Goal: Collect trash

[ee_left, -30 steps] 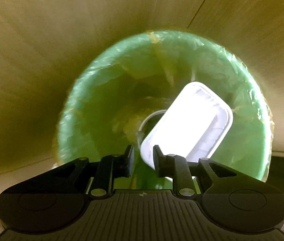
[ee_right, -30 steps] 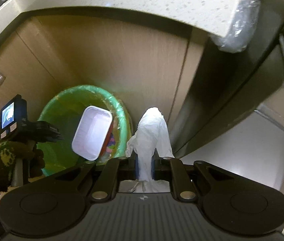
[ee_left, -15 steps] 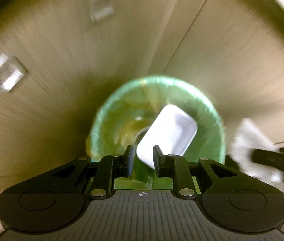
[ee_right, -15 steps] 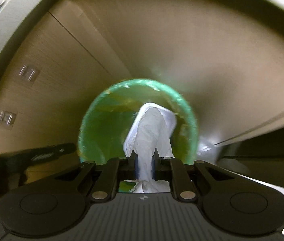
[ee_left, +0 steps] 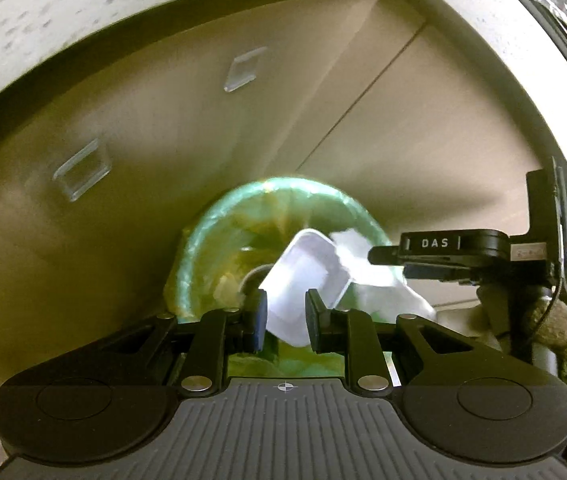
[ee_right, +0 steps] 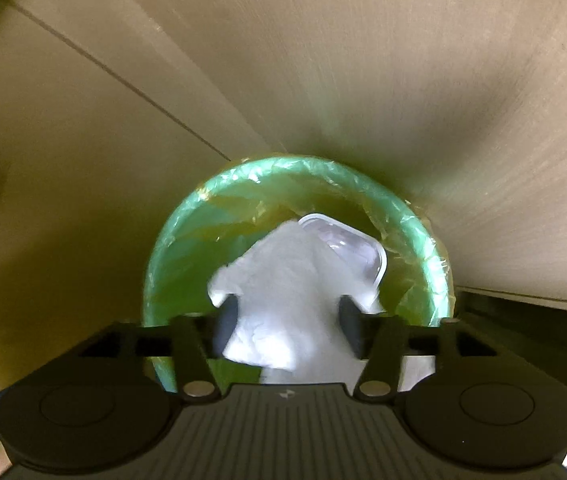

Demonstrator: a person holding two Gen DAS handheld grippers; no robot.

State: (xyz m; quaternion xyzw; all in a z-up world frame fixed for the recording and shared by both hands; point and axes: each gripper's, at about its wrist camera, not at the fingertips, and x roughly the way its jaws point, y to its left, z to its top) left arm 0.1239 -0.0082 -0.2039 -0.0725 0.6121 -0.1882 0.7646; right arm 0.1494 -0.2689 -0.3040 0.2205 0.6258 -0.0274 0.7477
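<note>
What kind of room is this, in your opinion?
Probably a kitchen: a speckled stone-like countertop overhangs wood-grain cabinet doors, and a green bag-lined trash bin stands at their foot.

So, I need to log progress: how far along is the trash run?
Nearly done. The right gripper has just opened over the green bin, letting go of the white tissue. The left gripper holds the plastic tray above the bin; dropping it remains.

I count 1 green-lined bin (ee_right: 187,240), 1 white plastic tray (ee_left: 303,276), 1 crumpled white tissue (ee_right: 287,304) and 2 clear cabinet handles (ee_left: 83,174).
</note>
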